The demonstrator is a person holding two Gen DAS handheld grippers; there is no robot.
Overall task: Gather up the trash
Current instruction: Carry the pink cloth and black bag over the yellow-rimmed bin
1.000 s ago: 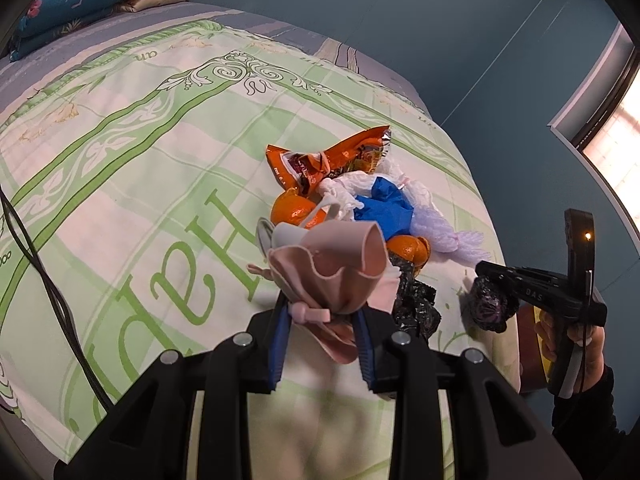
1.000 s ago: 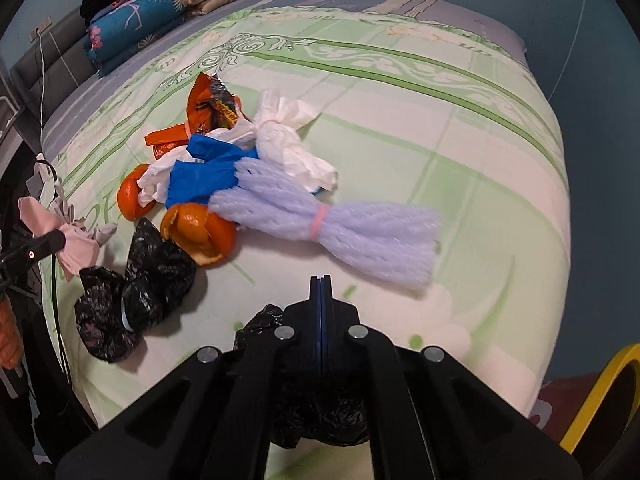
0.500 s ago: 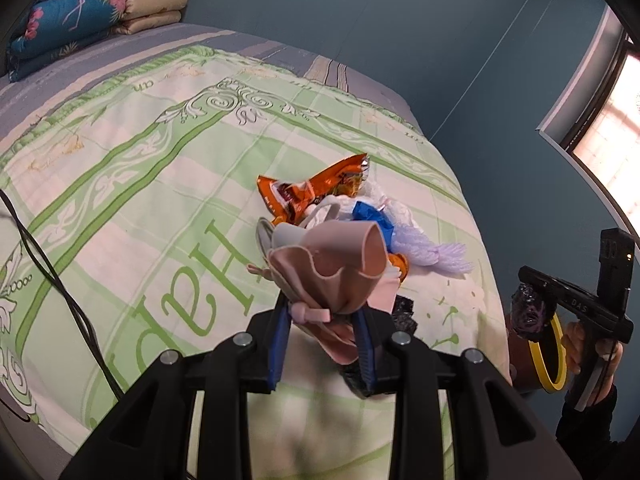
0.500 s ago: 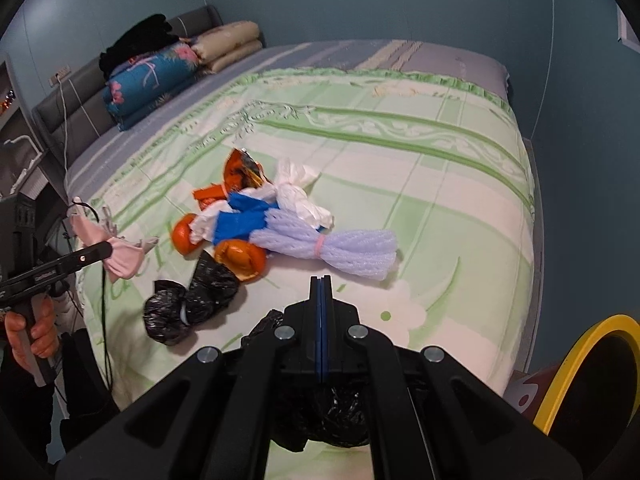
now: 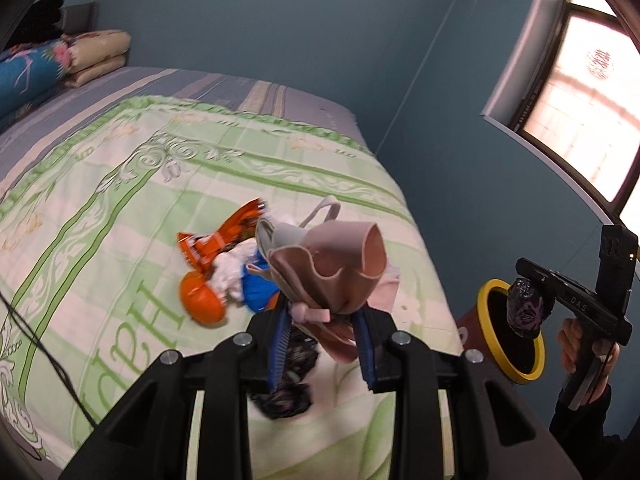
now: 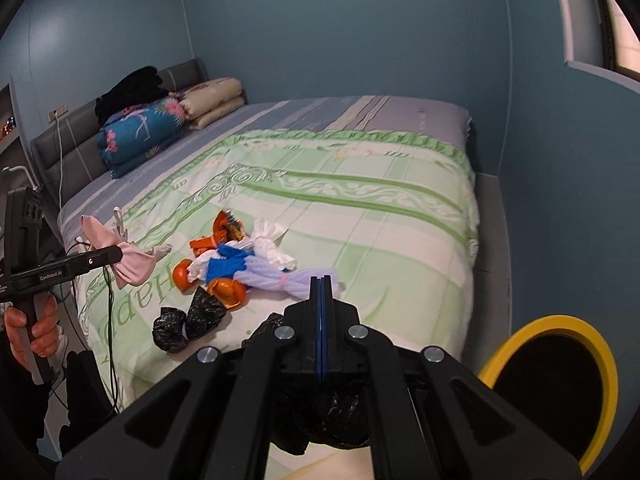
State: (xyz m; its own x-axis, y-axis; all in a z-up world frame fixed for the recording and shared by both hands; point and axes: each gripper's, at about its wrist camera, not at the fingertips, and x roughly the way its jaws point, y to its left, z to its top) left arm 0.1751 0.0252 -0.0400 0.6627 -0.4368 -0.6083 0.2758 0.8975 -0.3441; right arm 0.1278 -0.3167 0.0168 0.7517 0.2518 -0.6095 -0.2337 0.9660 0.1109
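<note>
pink cloth [image 5: 332, 276]: soft, matt | black bag [image 6: 188, 322]: crinkled glossy plastic (shiny folds) | bedspread [image 6: 360, 216]: matt fabric

The pink cloth [image 5: 340, 272] hides much of the pile; the black bag [image 5: 286, 392] below is blurred. The bin [image 6: 560, 392] is cut off by the frame edge.
</note>
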